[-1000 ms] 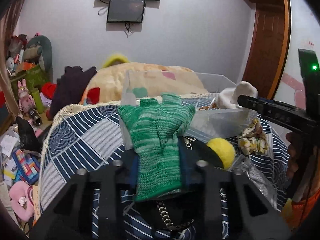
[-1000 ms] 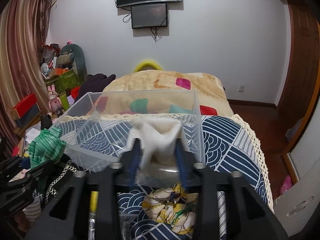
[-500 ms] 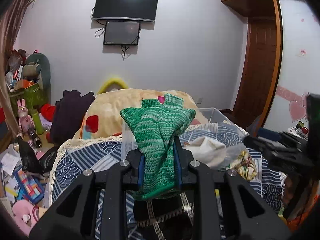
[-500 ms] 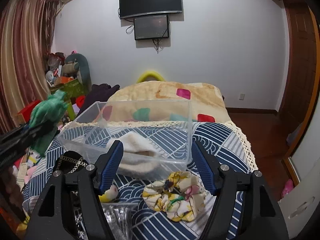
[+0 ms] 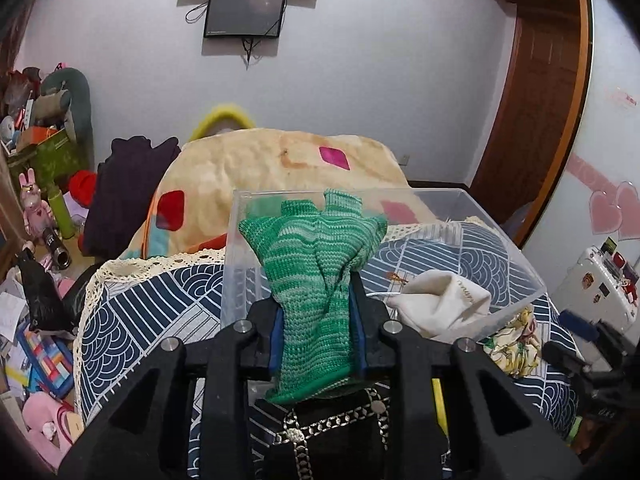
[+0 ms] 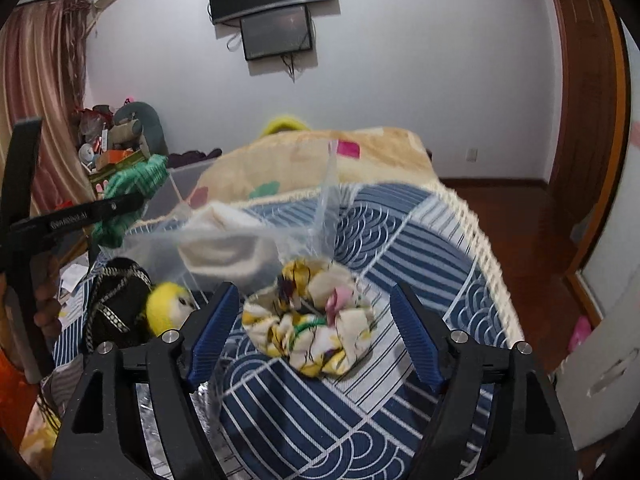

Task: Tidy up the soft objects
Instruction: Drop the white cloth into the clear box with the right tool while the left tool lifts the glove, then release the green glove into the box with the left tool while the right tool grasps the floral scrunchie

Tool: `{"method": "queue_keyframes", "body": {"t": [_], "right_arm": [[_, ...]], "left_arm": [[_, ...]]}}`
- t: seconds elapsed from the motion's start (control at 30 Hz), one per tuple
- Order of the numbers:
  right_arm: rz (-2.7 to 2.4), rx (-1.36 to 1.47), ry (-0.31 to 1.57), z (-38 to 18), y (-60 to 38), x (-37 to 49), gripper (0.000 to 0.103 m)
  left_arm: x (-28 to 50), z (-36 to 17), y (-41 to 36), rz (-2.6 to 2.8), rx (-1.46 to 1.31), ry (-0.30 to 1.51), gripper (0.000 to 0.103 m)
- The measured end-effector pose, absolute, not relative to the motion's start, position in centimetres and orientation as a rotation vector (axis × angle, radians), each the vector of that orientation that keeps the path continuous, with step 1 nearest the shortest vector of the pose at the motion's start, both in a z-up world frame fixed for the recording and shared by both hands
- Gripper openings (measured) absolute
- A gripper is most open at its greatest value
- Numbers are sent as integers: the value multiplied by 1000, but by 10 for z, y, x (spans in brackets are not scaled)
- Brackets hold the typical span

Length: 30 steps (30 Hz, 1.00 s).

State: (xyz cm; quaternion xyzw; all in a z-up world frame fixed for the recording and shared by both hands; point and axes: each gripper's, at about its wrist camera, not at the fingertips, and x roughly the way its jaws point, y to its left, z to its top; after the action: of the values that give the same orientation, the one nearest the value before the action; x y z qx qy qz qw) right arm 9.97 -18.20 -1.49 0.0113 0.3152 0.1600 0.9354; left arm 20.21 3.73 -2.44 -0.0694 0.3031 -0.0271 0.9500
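Only the left wrist view shows the left gripper (image 5: 318, 332) clamped on the green knit glove (image 5: 316, 280), held upright in front of the clear plastic bin (image 5: 520, 256), where a cream fabric piece (image 5: 444, 304) lies at the near right corner. The glove is striped in light and dark green, its fingers splayed upward. The right wrist view alone shows the right gripper (image 6: 316, 336) spread wide, empty, on either side of a yellow floral scrunchie (image 6: 312, 320) on the blue patterned bedspread (image 6: 400, 248); a yellow plush ball (image 6: 168, 310) sits just left.
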Motion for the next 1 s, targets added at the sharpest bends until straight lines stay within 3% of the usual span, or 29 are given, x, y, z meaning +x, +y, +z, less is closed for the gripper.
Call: {"method": "queue_keyframes", "body": {"t": [0.13, 0.27, 0.43, 0.5, 0.73, 0.83, 1.0], "right_arm": [[332, 0, 680, -27, -175, 100, 75], [328, -33, 715, -37, -169, 100, 76], [332, -71, 739, -44, -160, 99, 78], [316, -104, 742, -46, -156, 98, 76], [305, -135, 730, -47, -152, 90, 37], [307, -118, 725, -45, -155, 88, 27], [313, -80, 711, -46, -167, 82, 23]], "left_arm": [[196, -28, 37, -47, -137, 609, 45], [189, -28, 36, -43, -136, 606, 53], [169, -21, 34, -45, -134, 557, 75], [159, -19, 32, -44, -115, 542, 77], [135, -31, 28, -69, -93, 565, 88], [126, -41, 25, -89, -117, 587, 90], [115, -61, 14, -118, -116, 639, 95]]}}
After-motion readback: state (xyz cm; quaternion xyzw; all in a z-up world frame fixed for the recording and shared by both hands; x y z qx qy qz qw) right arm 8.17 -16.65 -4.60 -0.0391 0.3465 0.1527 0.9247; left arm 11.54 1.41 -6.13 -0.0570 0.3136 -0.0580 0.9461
